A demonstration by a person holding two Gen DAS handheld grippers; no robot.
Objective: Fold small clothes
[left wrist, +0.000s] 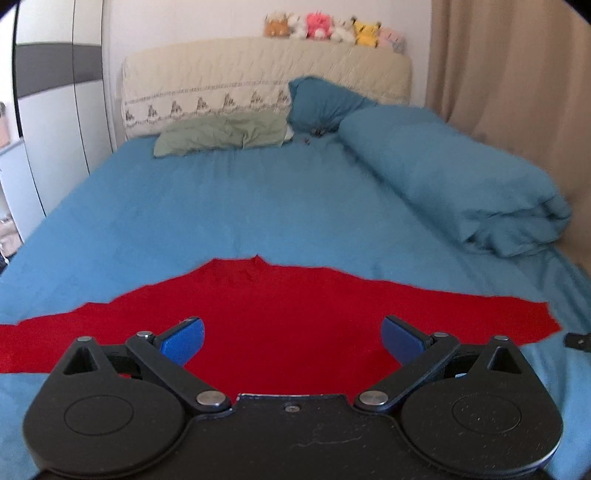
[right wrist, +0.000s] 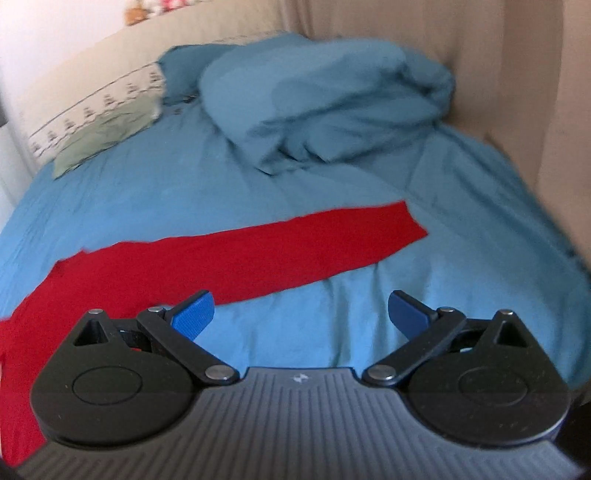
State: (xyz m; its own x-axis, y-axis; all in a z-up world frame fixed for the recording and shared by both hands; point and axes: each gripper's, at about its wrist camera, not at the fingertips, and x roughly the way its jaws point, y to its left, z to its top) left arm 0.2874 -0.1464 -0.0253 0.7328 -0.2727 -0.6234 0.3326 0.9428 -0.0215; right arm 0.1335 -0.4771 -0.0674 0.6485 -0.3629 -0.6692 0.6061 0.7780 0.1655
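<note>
A red long-sleeved garment [left wrist: 273, 314] lies spread flat on the blue bed sheet [left wrist: 221, 206], sleeves stretched out to left and right. My left gripper [left wrist: 291, 341] is open and empty, above the garment's body near its lower part. In the right wrist view the garment's right sleeve [right wrist: 258, 251] runs up to the right across the sheet [right wrist: 443, 258]. My right gripper [right wrist: 301, 315] is open and empty, over bare sheet just below that sleeve, with its left finger [right wrist: 194, 317] at the sleeve's edge.
A rolled blue duvet [left wrist: 454, 173] lies along the bed's right side, also in the right wrist view [right wrist: 332, 107]. A green pillow [left wrist: 221, 134] and a blue pillow [left wrist: 321, 103] lie at the headboard [left wrist: 258, 81]. Plush toys [left wrist: 328, 29] sit on top. A curtain [left wrist: 517, 74] hangs at the right.
</note>
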